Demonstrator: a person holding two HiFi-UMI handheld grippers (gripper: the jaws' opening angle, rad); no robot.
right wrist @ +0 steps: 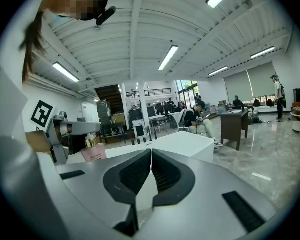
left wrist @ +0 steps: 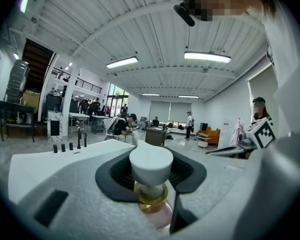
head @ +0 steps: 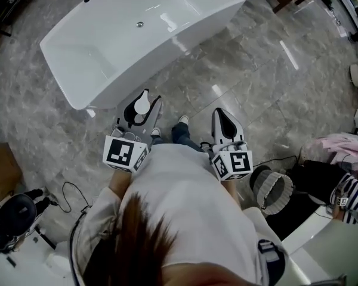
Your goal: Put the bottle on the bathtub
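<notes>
Grey floor point(head: 244, 94), one bathtub point(head: 107, 37); left tool point(head: 148, 97) clamps one bottle point(left wrist: 151, 166), right tool point(right wrist: 151, 156) closed.

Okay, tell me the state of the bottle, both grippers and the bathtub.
Bottle: capped, upright, held in the air.
Left gripper: shut on the bottle.
Right gripper: shut, empty.
Bathtub: empty inside, bottle not yet on it.

bottle point(left wrist: 151, 166) body mostly hidden, bathtub point(head: 107, 46) edge cropped
</notes>
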